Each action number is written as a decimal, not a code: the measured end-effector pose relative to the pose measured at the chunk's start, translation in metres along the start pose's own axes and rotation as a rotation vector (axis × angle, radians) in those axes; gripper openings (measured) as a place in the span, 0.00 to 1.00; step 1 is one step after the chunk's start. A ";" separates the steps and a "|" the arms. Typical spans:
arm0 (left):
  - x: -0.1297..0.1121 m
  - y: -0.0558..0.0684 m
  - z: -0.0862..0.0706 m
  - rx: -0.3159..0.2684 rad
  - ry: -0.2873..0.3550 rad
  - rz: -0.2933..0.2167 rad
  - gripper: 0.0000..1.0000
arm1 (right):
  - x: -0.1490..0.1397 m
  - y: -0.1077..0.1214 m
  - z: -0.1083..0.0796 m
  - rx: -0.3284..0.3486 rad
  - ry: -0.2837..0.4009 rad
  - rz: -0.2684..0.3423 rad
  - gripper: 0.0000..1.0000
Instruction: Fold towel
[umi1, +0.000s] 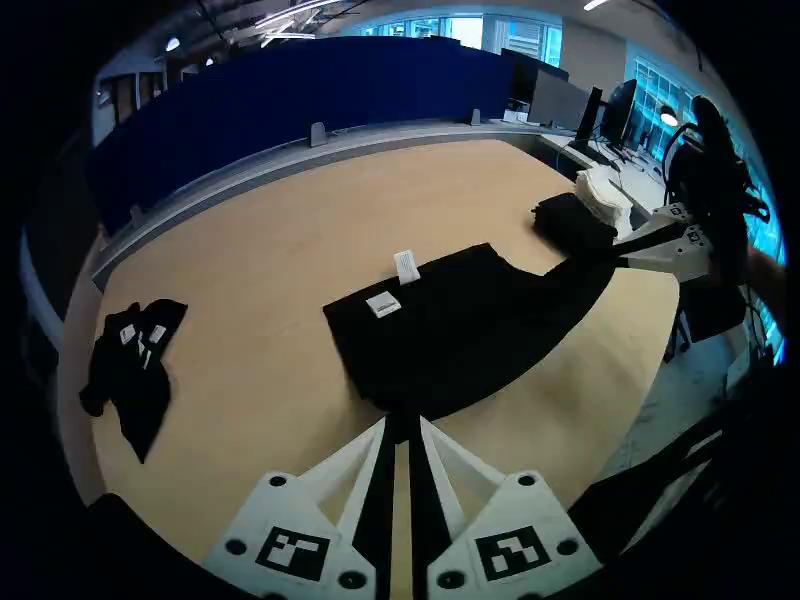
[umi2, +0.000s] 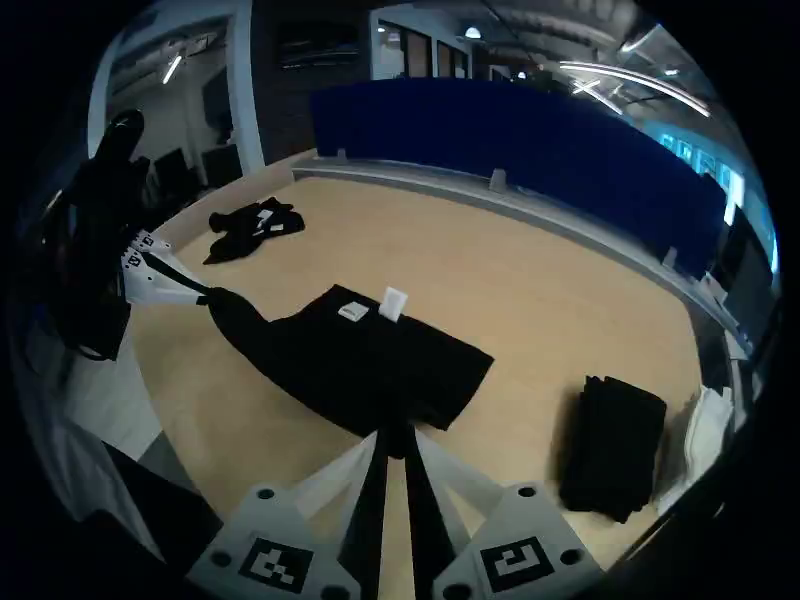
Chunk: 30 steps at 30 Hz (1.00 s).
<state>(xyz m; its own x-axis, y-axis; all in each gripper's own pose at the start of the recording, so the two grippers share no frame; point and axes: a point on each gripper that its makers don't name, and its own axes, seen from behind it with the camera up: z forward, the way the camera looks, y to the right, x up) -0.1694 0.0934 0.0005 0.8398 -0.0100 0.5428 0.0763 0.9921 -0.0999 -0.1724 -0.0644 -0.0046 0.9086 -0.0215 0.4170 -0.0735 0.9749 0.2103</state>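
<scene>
- No words, brands or numbers can be read anywhere.
- Two white tags (umi1: 382, 305) on the towel (umi1: 470, 320): print too small to tell.
- Markers (umi1: 293, 553) on the left gripper (umi1: 405, 425): black-and-white square patterns, no letters.

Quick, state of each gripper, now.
Left gripper: shut on the towel edge.
Right gripper: shut on the towel's other edge.
</scene>
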 end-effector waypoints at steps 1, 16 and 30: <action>0.001 0.000 0.000 0.000 0.001 -0.001 0.09 | 0.000 0.001 0.000 0.000 -0.001 -0.002 0.11; 0.026 -0.018 0.021 0.021 0.023 -0.027 0.09 | 0.014 0.023 0.023 -0.013 -0.019 -0.023 0.11; 0.041 -0.048 0.077 0.030 0.000 -0.049 0.09 | 0.026 0.057 0.077 -0.008 -0.058 0.026 0.11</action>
<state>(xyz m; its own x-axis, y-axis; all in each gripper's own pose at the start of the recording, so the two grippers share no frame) -0.1801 0.0555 0.0922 0.8354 -0.0589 0.5464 0.1015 0.9937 -0.0480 -0.1846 -0.0260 0.0861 0.8811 -0.0091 0.4728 -0.0930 0.9769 0.1922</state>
